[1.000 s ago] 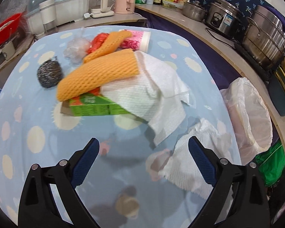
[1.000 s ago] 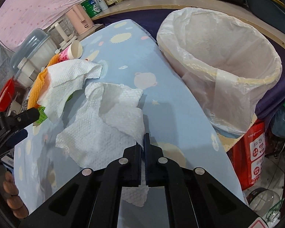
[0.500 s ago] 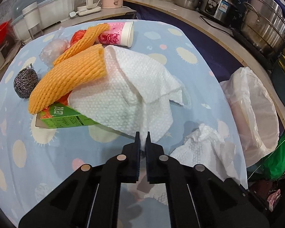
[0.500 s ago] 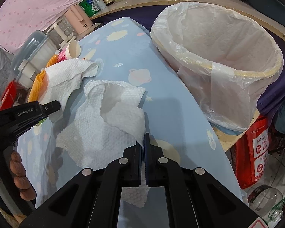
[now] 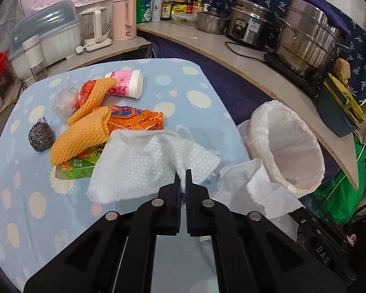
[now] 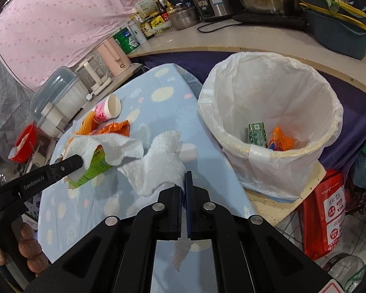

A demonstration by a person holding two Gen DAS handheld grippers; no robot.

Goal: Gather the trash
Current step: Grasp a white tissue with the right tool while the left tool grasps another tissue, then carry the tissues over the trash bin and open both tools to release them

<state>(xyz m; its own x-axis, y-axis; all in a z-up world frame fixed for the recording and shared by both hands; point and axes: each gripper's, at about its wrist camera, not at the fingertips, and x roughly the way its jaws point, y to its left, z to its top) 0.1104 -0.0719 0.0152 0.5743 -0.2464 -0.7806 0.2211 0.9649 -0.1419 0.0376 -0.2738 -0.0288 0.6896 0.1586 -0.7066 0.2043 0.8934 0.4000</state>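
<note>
My table point(image 5: 17, 195) in its blue spotted cloth fills most of both views, and the lined bin point(image 6: 275, 112) stands just off its right edge, with a green carton and an orange wrapper already at the bottom.

On the cloth the trash heap sits toward the far left: two orange foam nets point(image 5: 78, 136), an orange wrapper point(image 5: 136, 120), a green box point(image 5: 78, 168), a pink cup point(image 5: 125, 84) on its side, a crumpled clear bag point(image 5: 63, 97) and a steel scourer point(image 5: 40, 135) a little apart.

I'm in the pick-up step, one paper towel per hand. My left tongs point(image 5: 181, 175) have just snapped closed on a pinch of the left towel point(image 5: 139, 171), which is coming up off the box. My right tongs point(image 6: 184, 180) are clamped tight on the right towel point(image 6: 158, 163), which drapes from the tips, lifted near the table's bin side.

Next, I judge, both towels swing right over the bin rim before I let go; the trailing sheets could snag the box or catch on the liner.
</note>
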